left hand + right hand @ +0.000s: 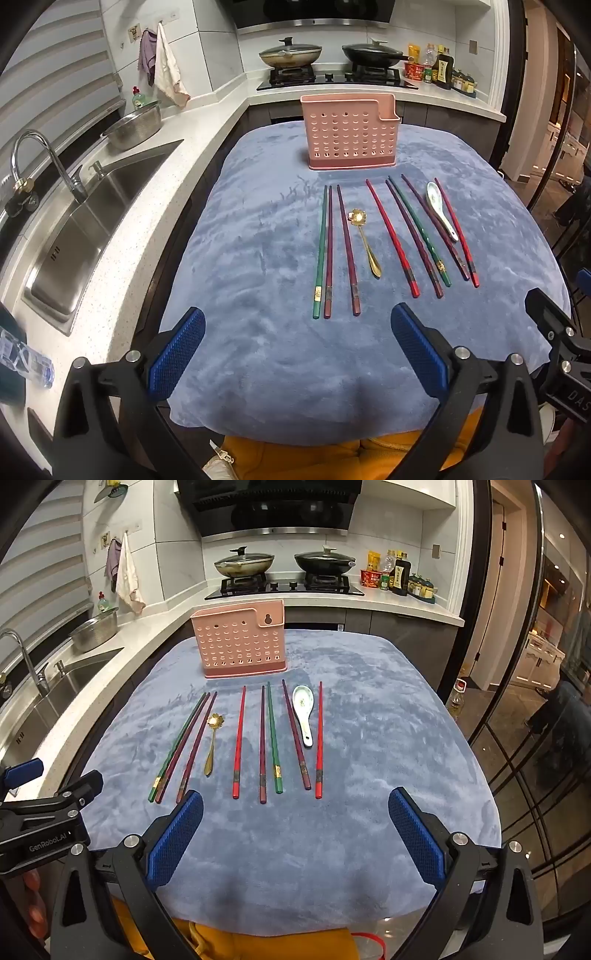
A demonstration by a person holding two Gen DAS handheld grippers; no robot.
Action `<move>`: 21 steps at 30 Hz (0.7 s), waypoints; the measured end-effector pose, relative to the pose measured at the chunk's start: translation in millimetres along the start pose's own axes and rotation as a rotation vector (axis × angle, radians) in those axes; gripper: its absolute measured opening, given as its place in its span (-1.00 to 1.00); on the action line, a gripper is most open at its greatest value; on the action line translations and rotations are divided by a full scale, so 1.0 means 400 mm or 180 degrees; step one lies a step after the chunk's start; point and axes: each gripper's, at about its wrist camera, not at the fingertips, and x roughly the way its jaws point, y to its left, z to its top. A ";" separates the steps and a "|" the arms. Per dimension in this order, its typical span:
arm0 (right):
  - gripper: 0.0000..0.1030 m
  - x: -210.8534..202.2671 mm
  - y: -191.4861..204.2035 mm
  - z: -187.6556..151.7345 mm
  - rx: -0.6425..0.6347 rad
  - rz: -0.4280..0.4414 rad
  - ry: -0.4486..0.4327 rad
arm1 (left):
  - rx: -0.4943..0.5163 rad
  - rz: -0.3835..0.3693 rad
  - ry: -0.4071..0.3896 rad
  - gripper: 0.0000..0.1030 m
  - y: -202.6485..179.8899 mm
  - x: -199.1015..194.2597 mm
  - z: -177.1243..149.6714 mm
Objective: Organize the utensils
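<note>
Both tools, left tool (297,343) and right tool (295,823), gape wide and empty at frame bottom; chopsticks (392,238) and spoons (439,210) lie mid-frame below the pink holder (347,134).

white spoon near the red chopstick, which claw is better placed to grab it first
Right, probably. The white spoon lies at the right end of the row, almost straight ahead of the open right claw. From the open left claw it sits far off to the right, past most chopsticks.
</note>
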 end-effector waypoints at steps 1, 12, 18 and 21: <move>0.87 0.000 0.001 0.000 0.0000 0.0002 0.0018 | 0.0004 0.0005 0.0002 0.87 0.000 0.001 0.000; 0.87 -0.001 0.004 -0.001 -0.0006 -0.0007 0.0030 | 0.0018 -0.0004 -0.0040 0.87 -0.011 0.007 -0.008; 0.87 0.002 -0.001 -0.001 -0.0001 -0.0001 0.0031 | 0.0030 -0.0007 -0.0041 0.87 -0.013 0.006 -0.009; 0.87 0.002 -0.002 -0.001 0.0001 -0.0001 0.0030 | 0.0026 -0.0016 -0.0038 0.87 -0.009 0.006 -0.009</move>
